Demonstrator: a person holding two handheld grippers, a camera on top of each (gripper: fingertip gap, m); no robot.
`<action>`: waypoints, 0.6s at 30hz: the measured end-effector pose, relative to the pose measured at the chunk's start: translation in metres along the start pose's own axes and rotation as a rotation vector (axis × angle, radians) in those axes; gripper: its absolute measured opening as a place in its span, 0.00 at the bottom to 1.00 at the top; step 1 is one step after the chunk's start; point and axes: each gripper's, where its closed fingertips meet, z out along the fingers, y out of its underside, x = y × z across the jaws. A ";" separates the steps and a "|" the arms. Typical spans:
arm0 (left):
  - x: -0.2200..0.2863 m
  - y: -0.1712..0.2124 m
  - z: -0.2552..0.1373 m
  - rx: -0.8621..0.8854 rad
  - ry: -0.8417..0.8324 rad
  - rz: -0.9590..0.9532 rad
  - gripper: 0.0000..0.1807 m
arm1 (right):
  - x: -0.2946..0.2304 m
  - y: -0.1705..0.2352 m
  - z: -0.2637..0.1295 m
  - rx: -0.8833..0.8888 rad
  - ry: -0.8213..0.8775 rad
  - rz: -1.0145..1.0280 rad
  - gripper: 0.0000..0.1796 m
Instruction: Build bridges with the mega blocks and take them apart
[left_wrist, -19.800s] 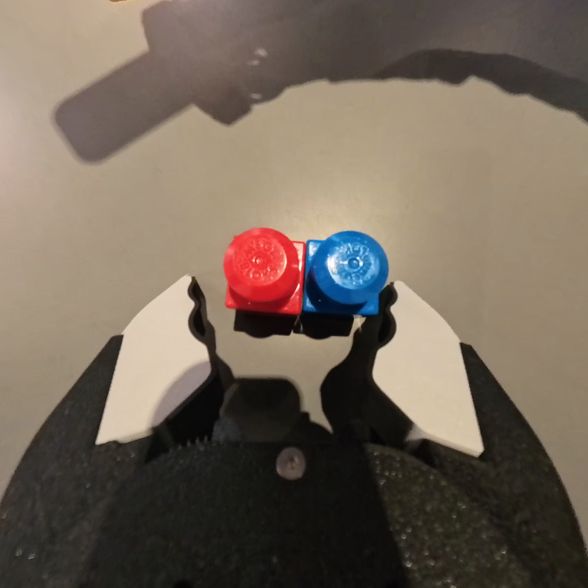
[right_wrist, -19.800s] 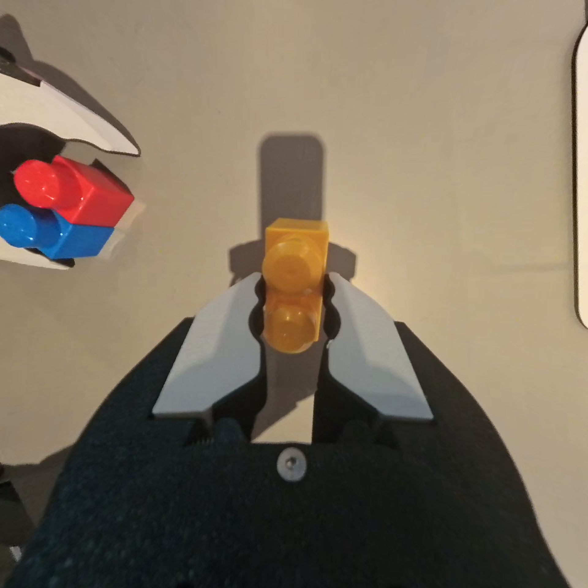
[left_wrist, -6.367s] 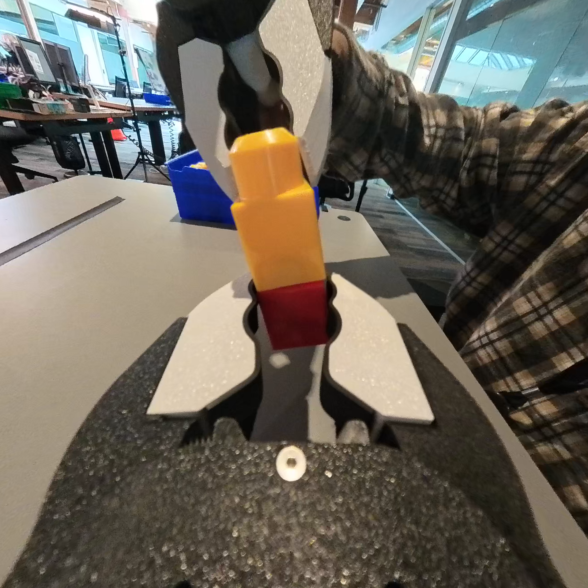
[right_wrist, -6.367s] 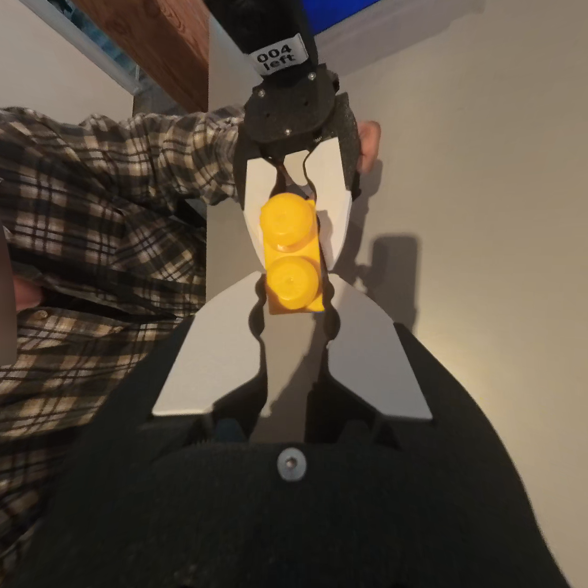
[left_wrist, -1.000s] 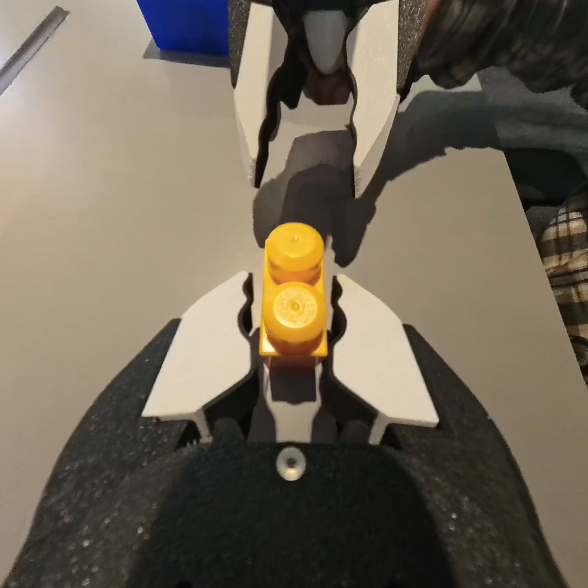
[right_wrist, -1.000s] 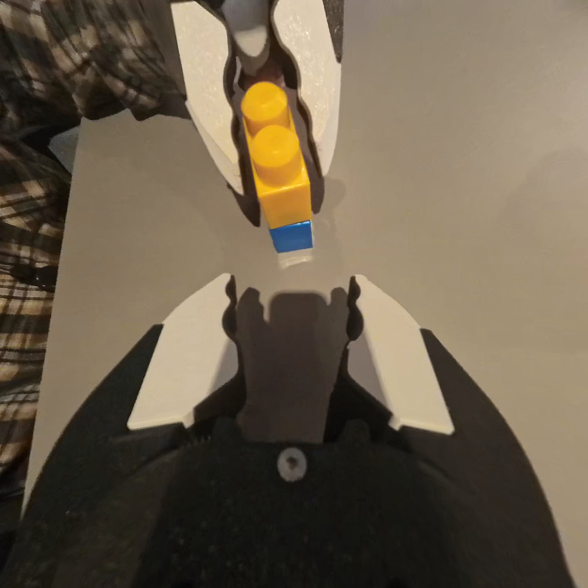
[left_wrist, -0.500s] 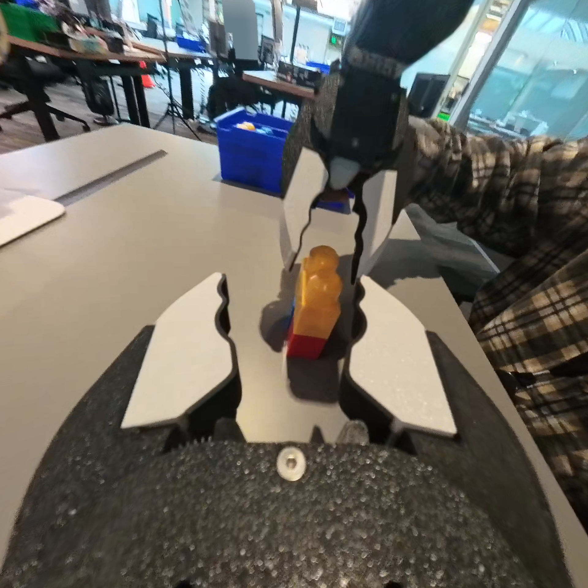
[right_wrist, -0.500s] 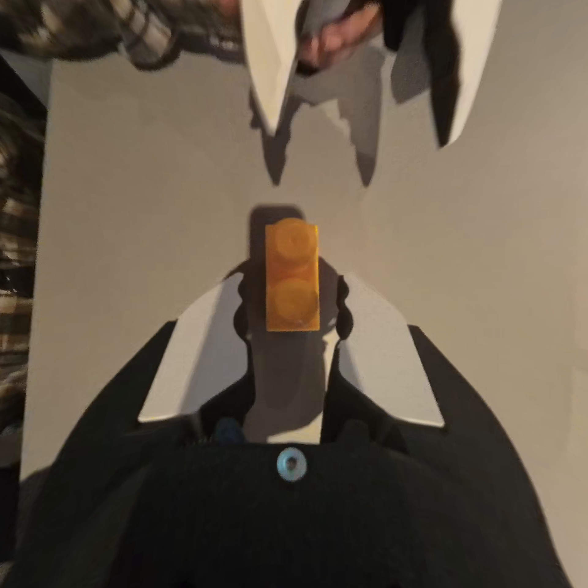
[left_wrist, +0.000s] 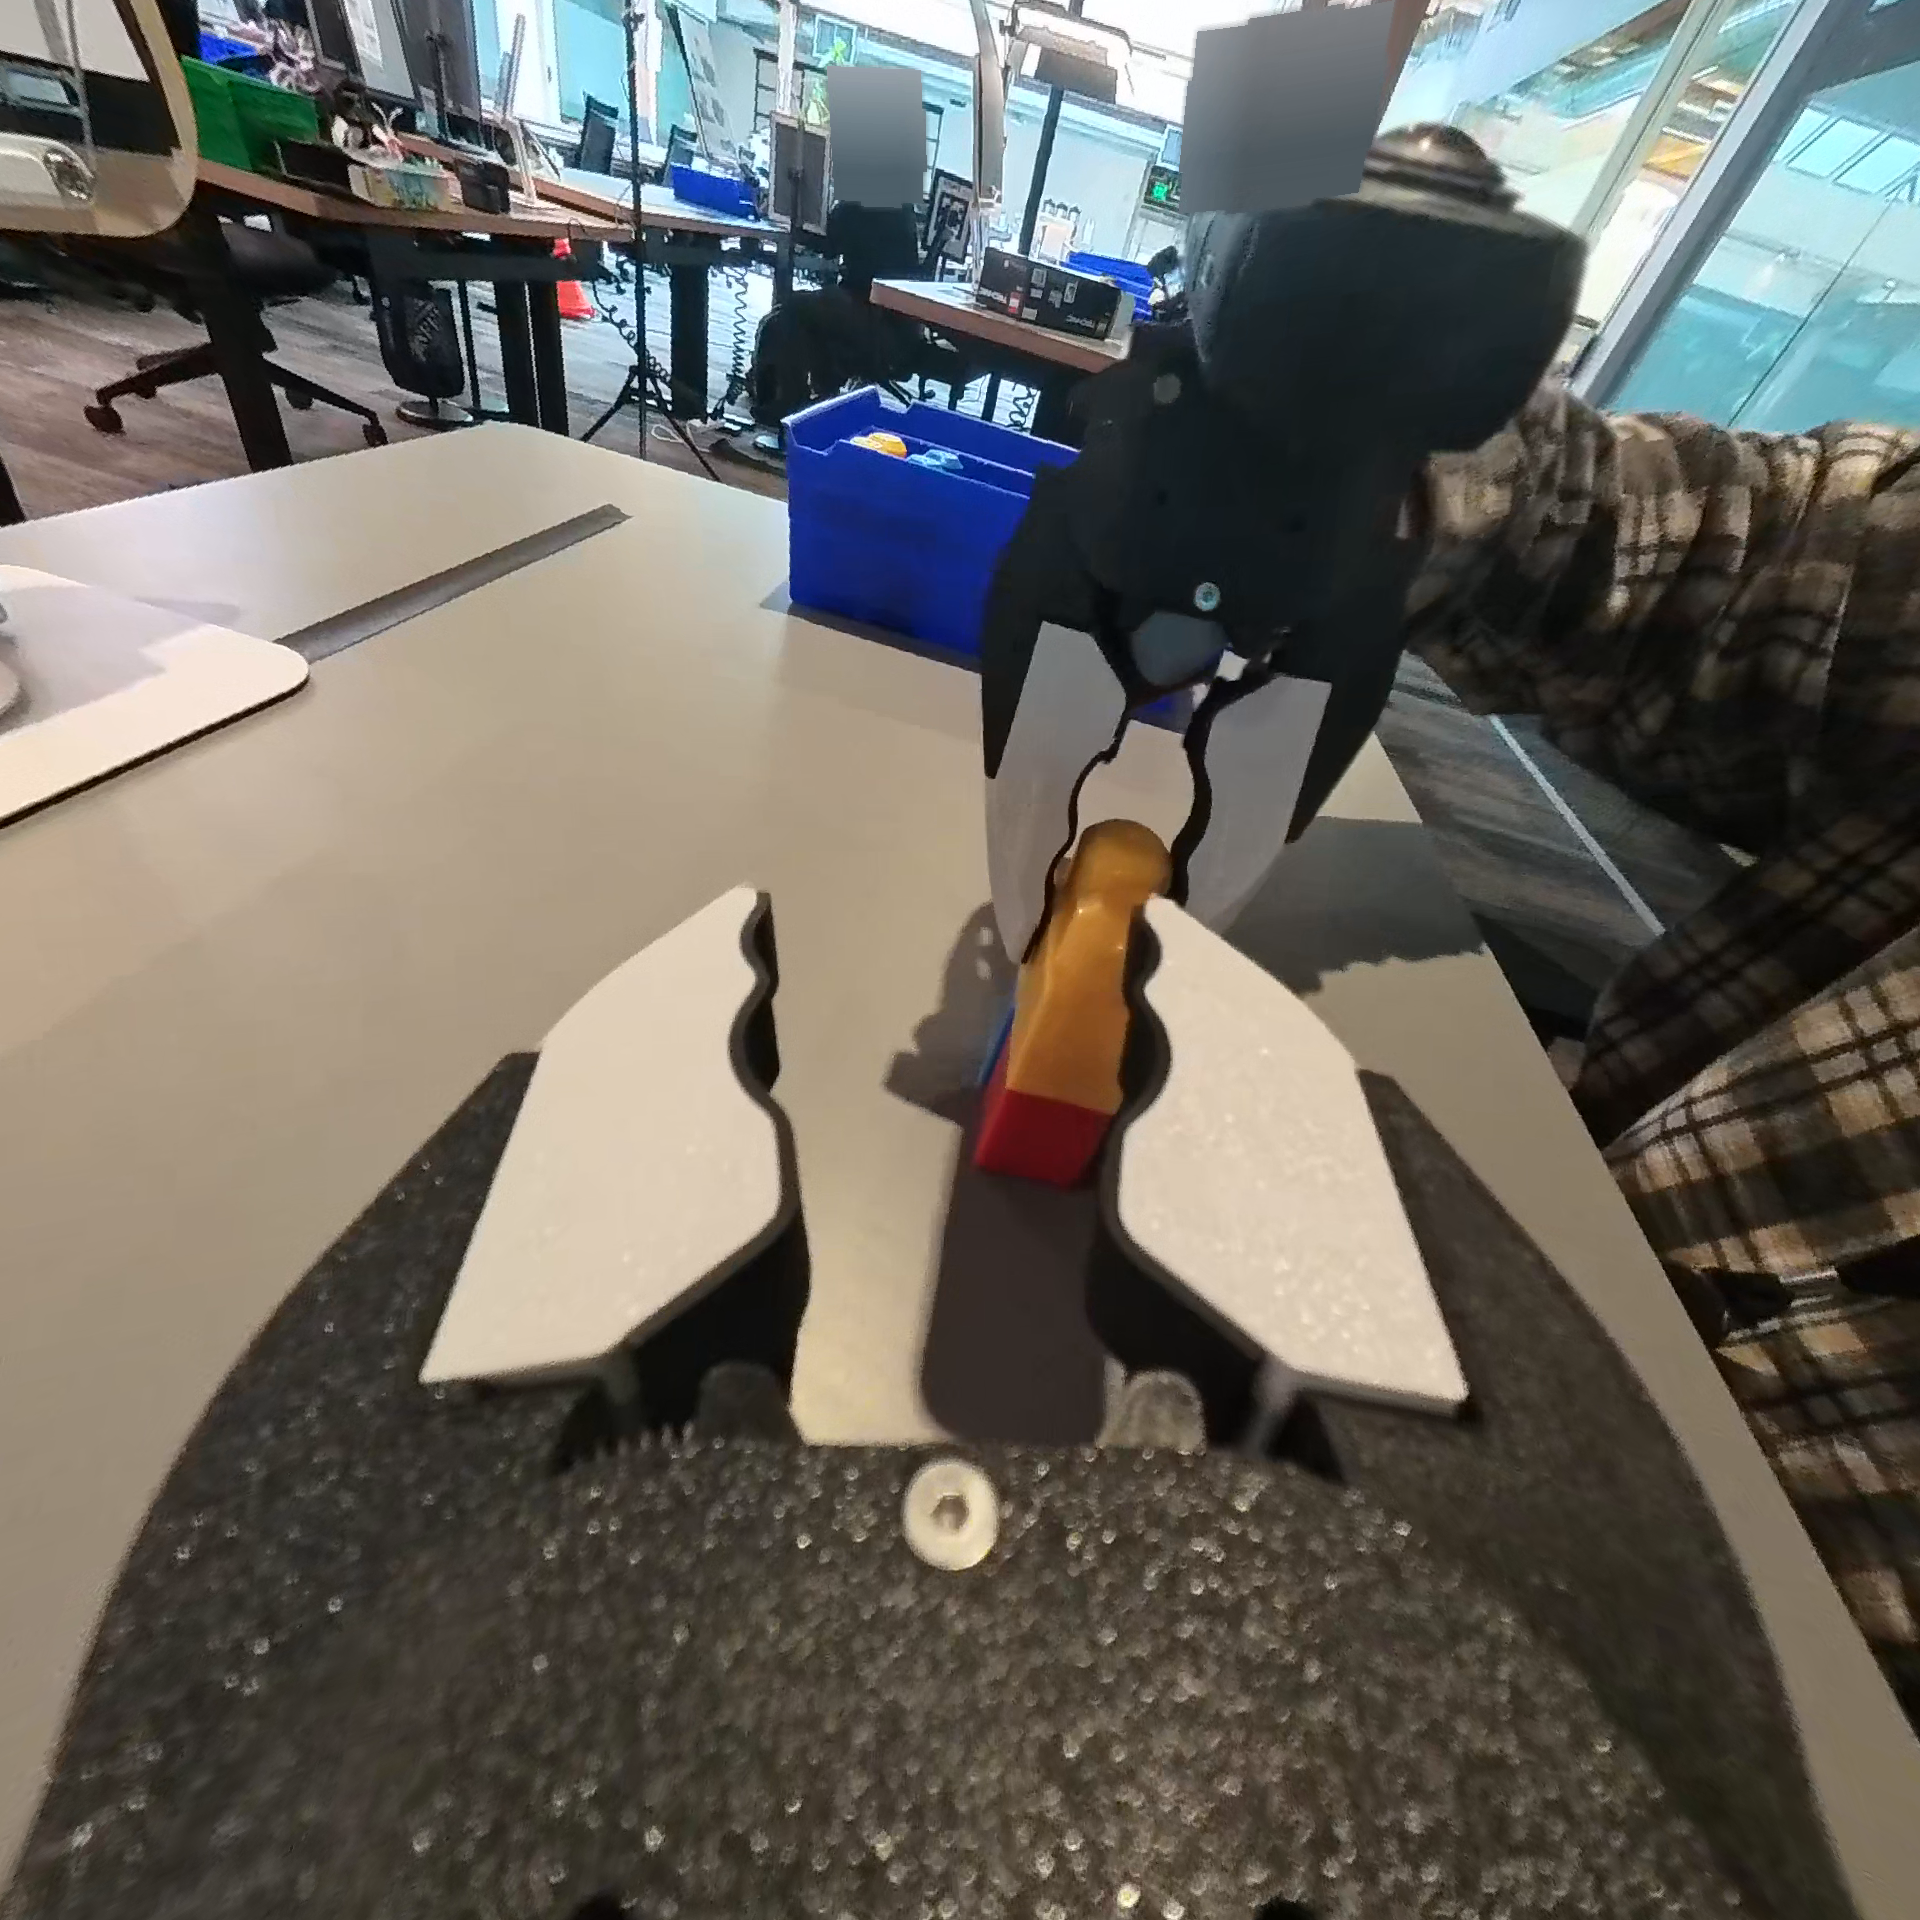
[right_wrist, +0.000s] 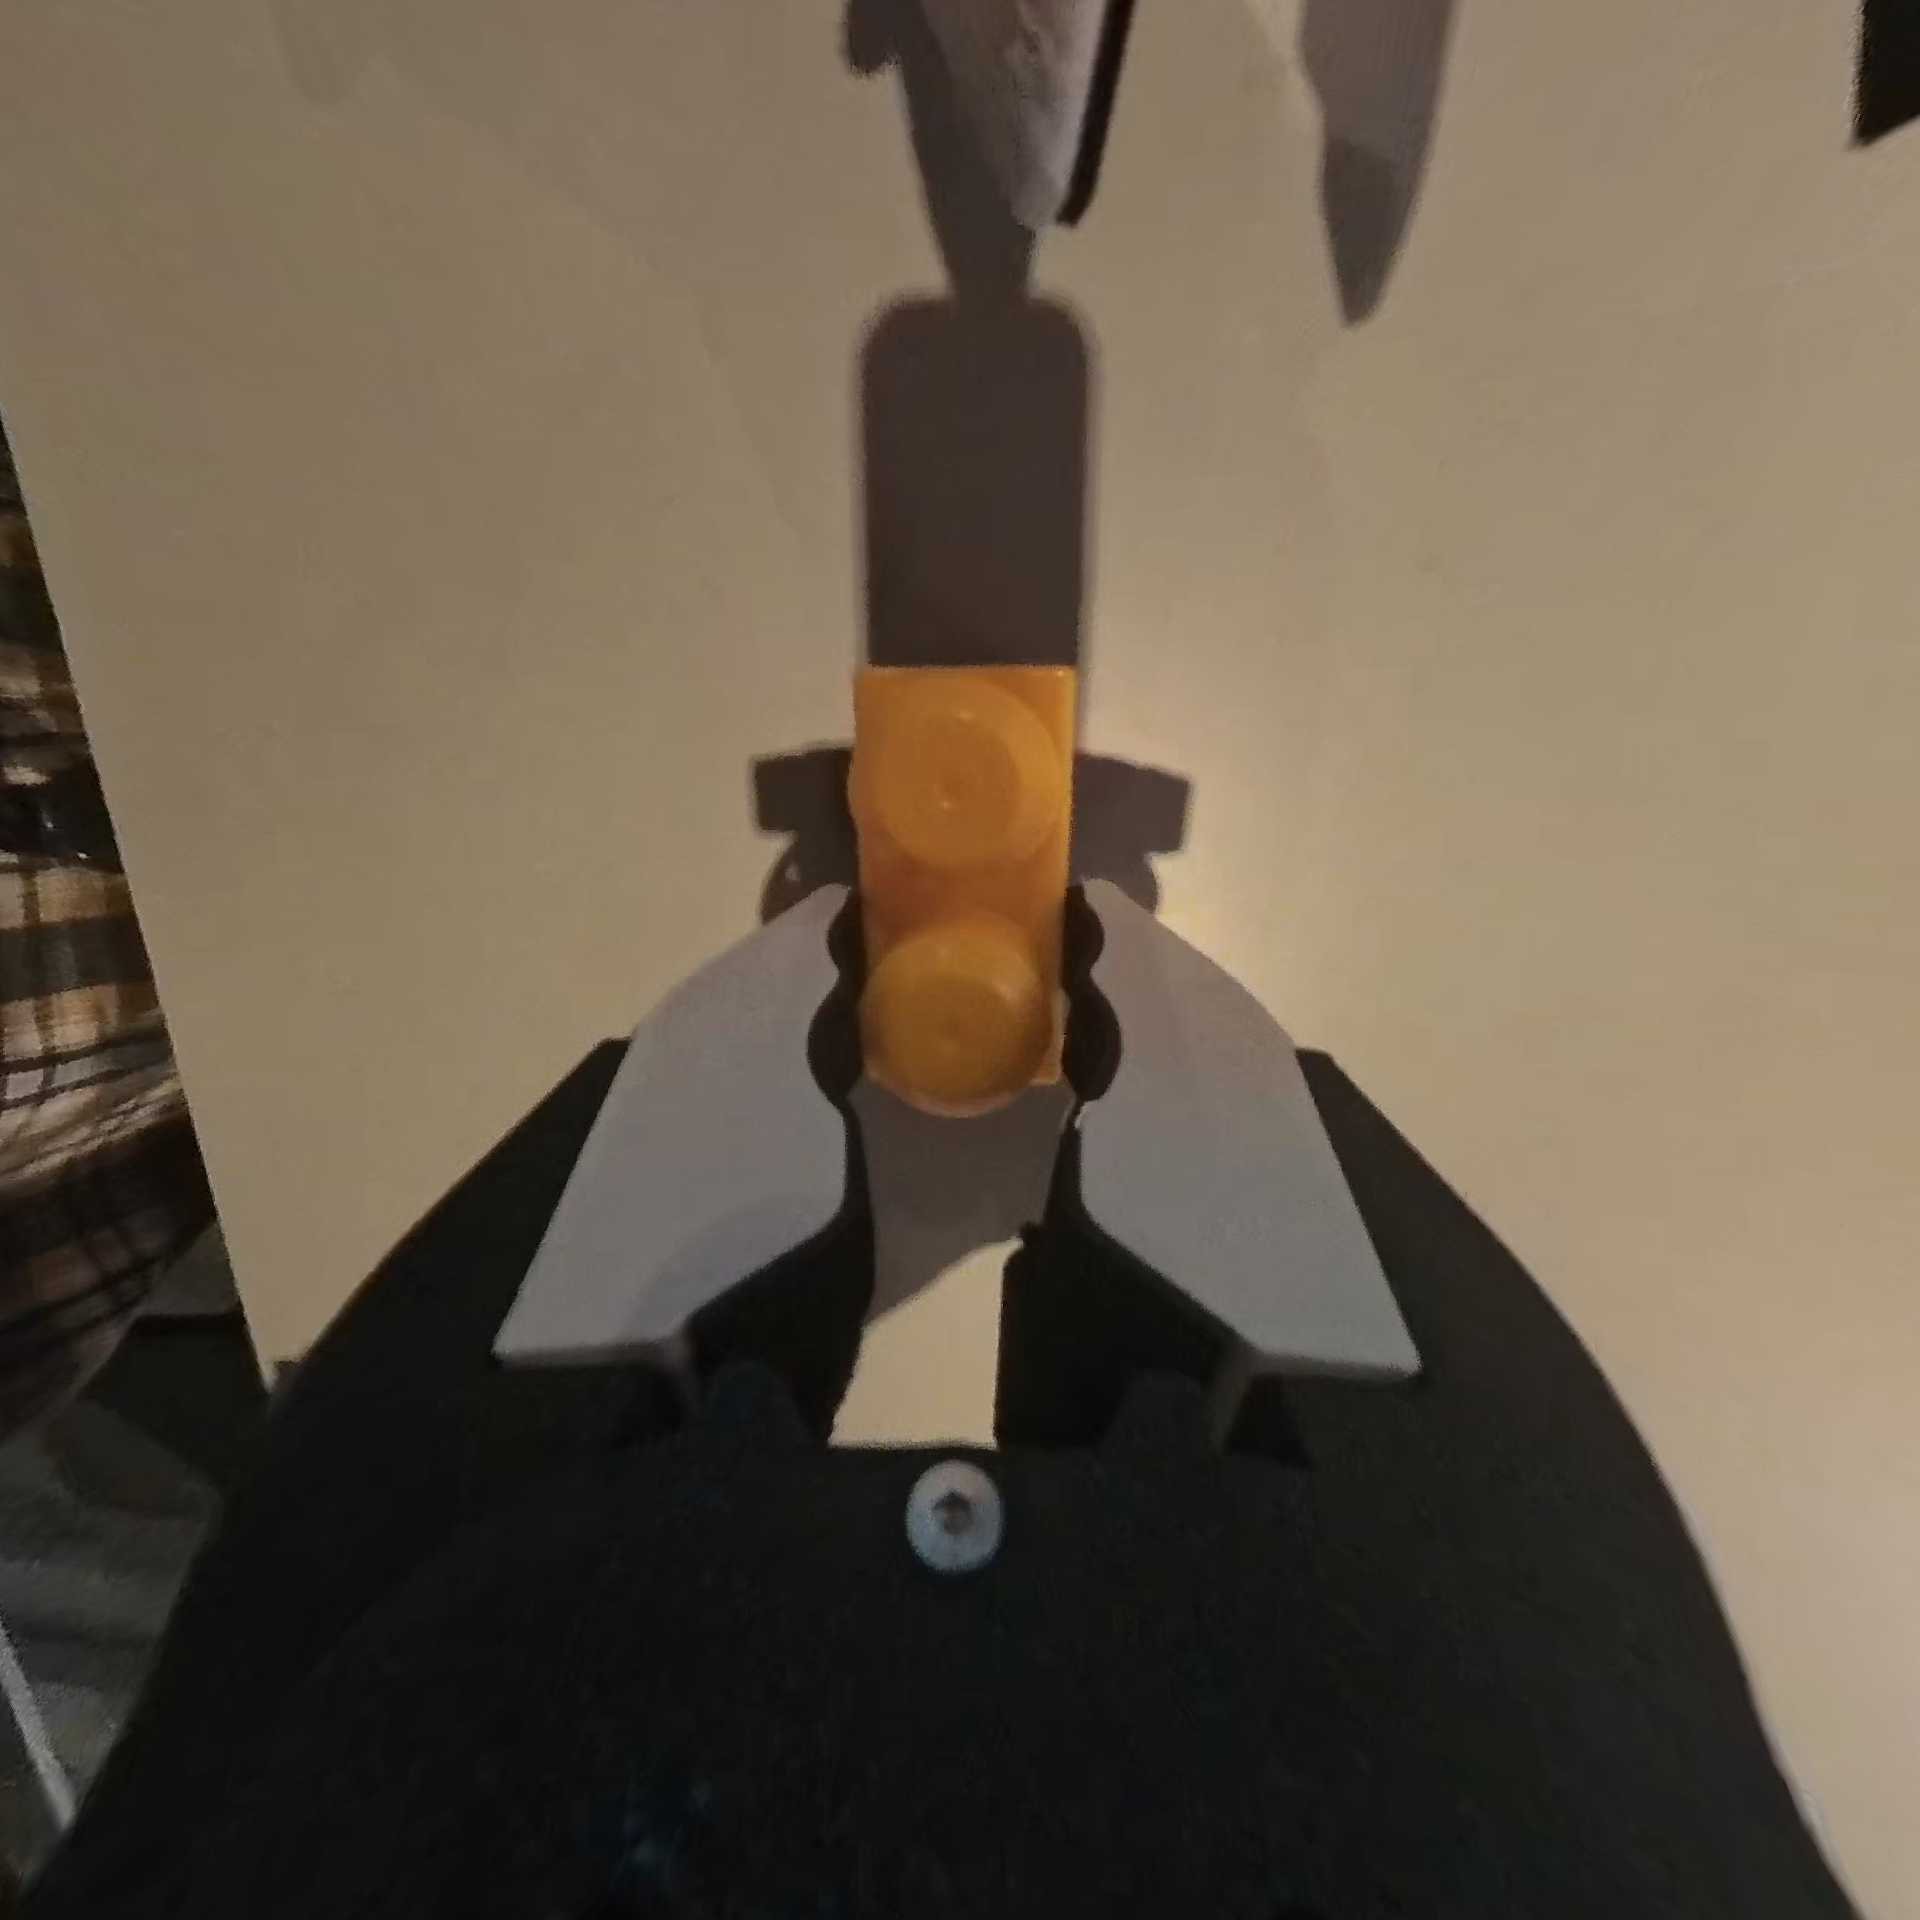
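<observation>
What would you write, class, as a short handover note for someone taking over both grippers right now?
Right gripper: shut on the yellow block, from above.
Left gripper: open, low beside the bridge, holding nothing.
Bridge stands on the table: yellow block across a red block and a blue block, mostly hidden.
Blue bin at the far edge.
Done: bridge built.
Left: probably steady the base and pull the yellow block off.
</observation>
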 end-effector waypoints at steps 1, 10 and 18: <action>0.000 0.000 0.000 0.003 0.003 -0.003 0.35 | 0.000 -0.001 0.000 0.002 0.005 0.014 0.20; -0.001 0.003 -0.001 -0.006 0.009 -0.004 0.36 | 0.002 -0.007 -0.001 0.017 0.045 -0.028 0.28; -0.011 0.002 -0.008 0.003 -0.035 -0.002 0.38 | -0.001 0.001 0.013 -0.154 0.022 -0.061 0.20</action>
